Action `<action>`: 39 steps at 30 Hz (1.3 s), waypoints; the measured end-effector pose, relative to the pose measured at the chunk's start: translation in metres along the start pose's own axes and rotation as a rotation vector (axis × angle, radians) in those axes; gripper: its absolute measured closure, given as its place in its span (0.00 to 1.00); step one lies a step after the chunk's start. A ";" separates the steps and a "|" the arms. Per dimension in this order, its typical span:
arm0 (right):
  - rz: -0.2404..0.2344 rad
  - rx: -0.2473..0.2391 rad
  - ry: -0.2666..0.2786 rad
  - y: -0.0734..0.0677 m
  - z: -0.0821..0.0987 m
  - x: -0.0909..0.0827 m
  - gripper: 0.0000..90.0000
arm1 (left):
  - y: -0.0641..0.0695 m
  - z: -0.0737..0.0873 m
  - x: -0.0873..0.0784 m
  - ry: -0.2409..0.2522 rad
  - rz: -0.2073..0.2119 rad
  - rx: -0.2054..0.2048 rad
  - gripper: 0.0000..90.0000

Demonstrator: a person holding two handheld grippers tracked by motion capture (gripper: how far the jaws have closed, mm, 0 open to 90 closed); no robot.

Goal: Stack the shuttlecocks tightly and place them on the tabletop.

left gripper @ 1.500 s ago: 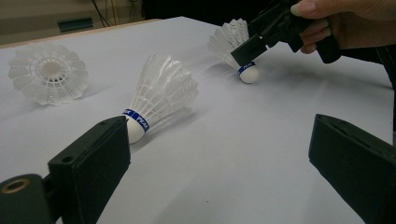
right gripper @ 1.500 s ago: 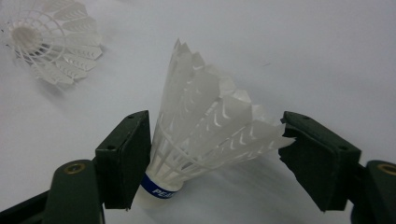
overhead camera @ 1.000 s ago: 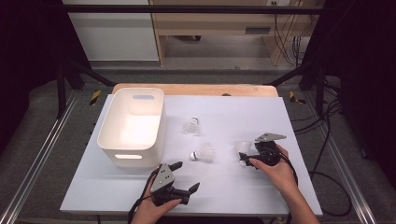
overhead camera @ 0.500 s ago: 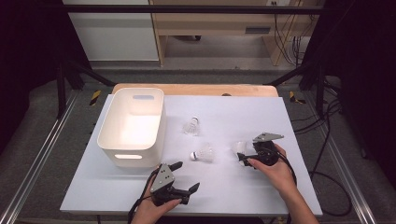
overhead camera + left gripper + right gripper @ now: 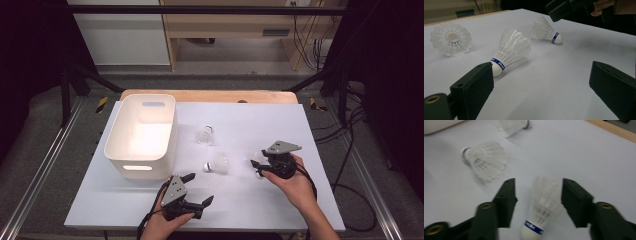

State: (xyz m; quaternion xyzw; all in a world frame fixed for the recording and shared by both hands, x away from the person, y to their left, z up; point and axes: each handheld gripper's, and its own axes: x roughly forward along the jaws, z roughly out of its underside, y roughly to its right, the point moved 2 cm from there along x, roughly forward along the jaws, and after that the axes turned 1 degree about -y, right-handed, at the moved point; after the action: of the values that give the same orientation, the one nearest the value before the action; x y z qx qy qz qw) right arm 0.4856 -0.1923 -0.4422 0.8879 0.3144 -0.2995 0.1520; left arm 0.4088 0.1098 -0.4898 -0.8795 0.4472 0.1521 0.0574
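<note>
White feathers fill the gap in the right gripper (image 5: 537,195) as its jaws, which have just been closing, stand on either side of a shuttlecock (image 5: 543,205) with a blue-banded cork; a narrow space shows between each pad and the feather skirt, so whether the pads press on it cannot be told. In the high view that gripper (image 5: 260,169) sits in the person's right hand (image 5: 295,186) over the right part of the white table (image 5: 320,200), and the shuttlecock is a pale blur at its tips. A 2nd shuttlecock (image 5: 218,164) lies on its side near the middle of the table, just left of the right gripper, and a 3rd shuttlecock (image 5: 205,135) lies farther back, beside a white bin (image 5: 141,134) that stands on the left part of the table. The left gripper (image 5: 196,189), held low at the near edge in the left hand (image 5: 162,225), has its jaws wide apart with nothing between them.
</note>
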 end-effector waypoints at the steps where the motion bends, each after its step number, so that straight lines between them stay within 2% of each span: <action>1: -0.008 -0.025 -0.006 -0.003 -0.003 0.001 0.69 | 0.000 0.000 0.000 0.000 0.000 0.001 0.06; 4: -0.038 -0.082 -0.038 -0.011 -0.010 0.009 0.86 | 0.000 0.000 0.000 0.002 -0.001 0.001 0.06; 7: -0.056 -0.121 -0.079 -0.016 -0.014 0.022 0.94 | 0.000 -0.001 -0.001 0.006 -0.002 -0.002 0.07; 12: -0.056 -0.156 -0.166 -0.017 -0.018 0.044 0.96 | -0.001 -0.001 -0.002 0.010 -0.003 -0.003 0.07; 18: -0.039 -0.165 -0.211 -0.010 -0.021 0.057 0.96 | 0.000 -0.001 -0.002 0.012 -0.001 -0.005 0.07; 27: -0.006 -0.132 -0.221 0.008 -0.016 0.052 0.96 | 0.000 -0.001 -0.002 0.012 -0.001 -0.003 0.07; 39: 0.053 -0.050 -0.218 0.045 0.006 0.025 0.96 | 0.000 -0.001 -0.001 0.007 -0.001 -0.002 0.07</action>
State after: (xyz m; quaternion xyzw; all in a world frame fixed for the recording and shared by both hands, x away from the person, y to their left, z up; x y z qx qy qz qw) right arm 0.5275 -0.2172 -0.4594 0.8541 0.2797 -0.3822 0.2151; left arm 0.4087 0.1108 -0.4885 -0.8804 0.4468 0.1492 0.0551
